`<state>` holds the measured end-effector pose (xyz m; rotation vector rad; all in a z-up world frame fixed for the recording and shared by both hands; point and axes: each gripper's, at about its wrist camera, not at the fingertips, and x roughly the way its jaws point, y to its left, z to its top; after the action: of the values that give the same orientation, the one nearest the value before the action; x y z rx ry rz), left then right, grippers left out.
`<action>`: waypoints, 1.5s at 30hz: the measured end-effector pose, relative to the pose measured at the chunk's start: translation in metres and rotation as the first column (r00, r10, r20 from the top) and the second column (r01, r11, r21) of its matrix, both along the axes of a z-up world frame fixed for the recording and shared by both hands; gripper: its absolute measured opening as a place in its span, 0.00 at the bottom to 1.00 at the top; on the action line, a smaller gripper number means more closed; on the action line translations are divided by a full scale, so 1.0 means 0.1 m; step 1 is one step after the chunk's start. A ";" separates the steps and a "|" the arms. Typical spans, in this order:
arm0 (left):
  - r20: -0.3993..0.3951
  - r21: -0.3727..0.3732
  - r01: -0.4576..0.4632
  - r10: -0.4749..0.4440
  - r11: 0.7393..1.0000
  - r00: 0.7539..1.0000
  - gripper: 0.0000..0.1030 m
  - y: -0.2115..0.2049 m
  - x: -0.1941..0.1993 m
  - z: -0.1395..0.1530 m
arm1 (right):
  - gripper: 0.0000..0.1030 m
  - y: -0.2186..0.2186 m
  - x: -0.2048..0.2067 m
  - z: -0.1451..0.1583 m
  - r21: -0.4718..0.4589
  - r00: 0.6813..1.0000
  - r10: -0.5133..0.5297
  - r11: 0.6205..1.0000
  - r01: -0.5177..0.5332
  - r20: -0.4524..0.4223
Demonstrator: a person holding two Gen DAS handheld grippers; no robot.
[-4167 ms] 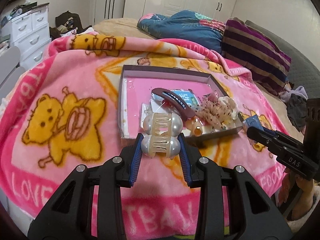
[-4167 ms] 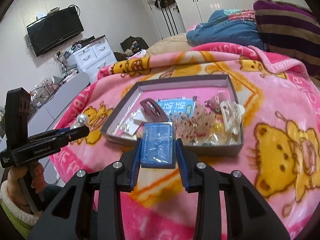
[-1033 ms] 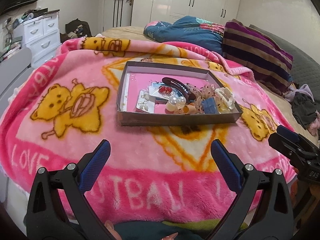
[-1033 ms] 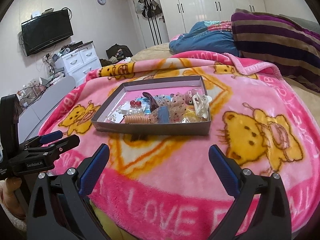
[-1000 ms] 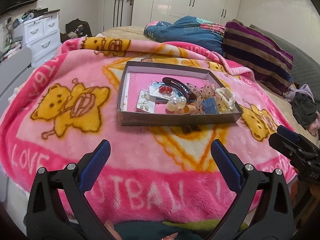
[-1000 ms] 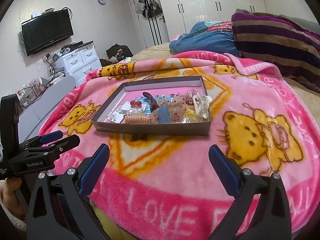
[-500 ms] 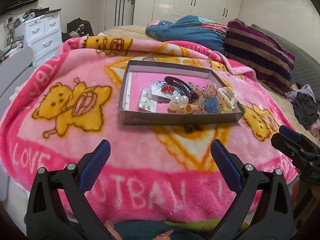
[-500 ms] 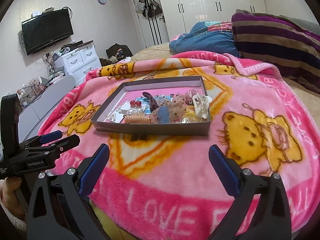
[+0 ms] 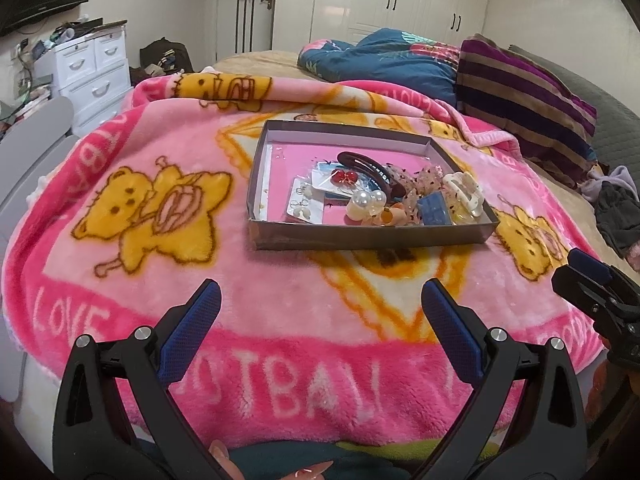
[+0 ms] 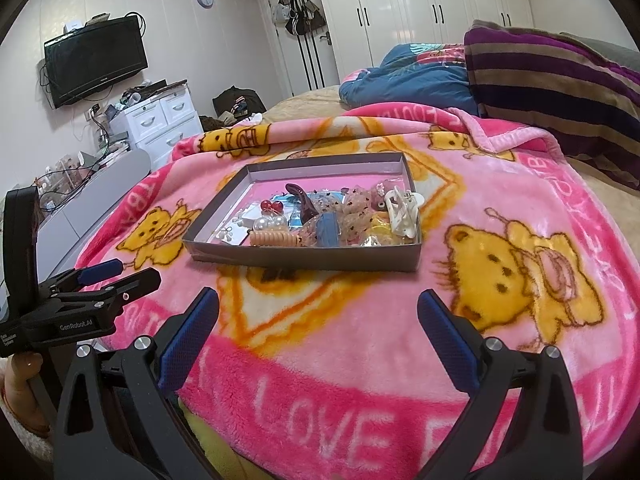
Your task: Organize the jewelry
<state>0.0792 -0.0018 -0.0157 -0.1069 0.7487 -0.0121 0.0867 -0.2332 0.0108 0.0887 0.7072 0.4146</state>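
Note:
A shallow grey box with a pink floor sits on the pink bear blanket. It holds a pearl hair claw, a dark brown barrette, a blue case, a white claw clip, red cherry earrings and earring cards. The box also shows in the right wrist view. My left gripper is open and empty, well short of the box. My right gripper is open and empty, also short of the box. Each gripper shows from the side in the other's view.
A blue quilt and a striped purple blanket lie beyond the box. White drawers and a wall television stand at the left. Loose clothes lie at the far right.
Earlier the left gripper held the pearl claw and the right held the blue case; both items now lie in the box. Over the last second both open grippers barely moved.

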 end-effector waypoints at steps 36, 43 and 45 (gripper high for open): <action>-0.013 0.030 -0.007 0.007 1.000 1.000 0.91 -0.02 0.01 -0.06 | 0.96 -0.01 -0.01 -0.02 -0.003 1.000 0.000 1.000 0.000 -0.007; -0.010 0.027 0.004 -0.004 1.000 1.000 0.91 -0.04 0.01 -0.05 | 0.96 -0.03 -0.01 -0.04 -0.004 1.000 -0.001 1.000 0.001 -0.010; -0.009 0.027 0.005 -0.004 1.000 1.000 0.91 -0.04 0.01 -0.05 | 0.96 -0.02 -0.01 -0.04 -0.005 1.000 0.000 1.000 0.000 -0.010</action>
<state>0.0802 -0.0061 -0.0204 -0.0796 0.7581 -0.0059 0.0860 -0.2351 0.0073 0.0865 0.7182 0.4129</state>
